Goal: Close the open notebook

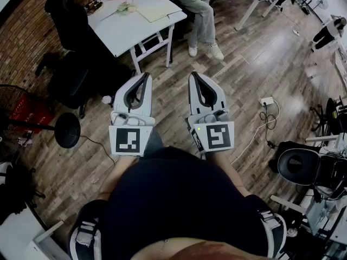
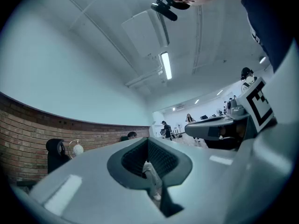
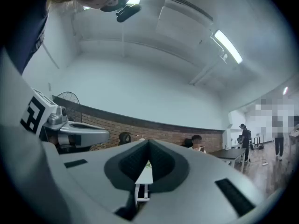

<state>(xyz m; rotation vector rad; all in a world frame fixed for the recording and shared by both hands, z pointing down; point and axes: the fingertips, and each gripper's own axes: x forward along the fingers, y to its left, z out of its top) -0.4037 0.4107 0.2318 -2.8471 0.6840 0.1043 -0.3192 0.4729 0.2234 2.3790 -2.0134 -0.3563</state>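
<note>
We hold the left gripper (image 1: 145, 76) and right gripper (image 1: 194, 75) side by side, jaws closed and empty, facing a white table (image 1: 127, 34) that possibly bears the notebook (image 1: 157, 8).

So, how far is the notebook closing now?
Nothing looks done: the notebook seems to lie open on the white table, well ahead. In hand: nothing; the left gripper and the right gripper are shut, empty, close to the body. Left: approach and close it.

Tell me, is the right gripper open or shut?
Shut. The right gripper shows its two jaws meeting at the tips in its own view, with nothing held between them.
</note>
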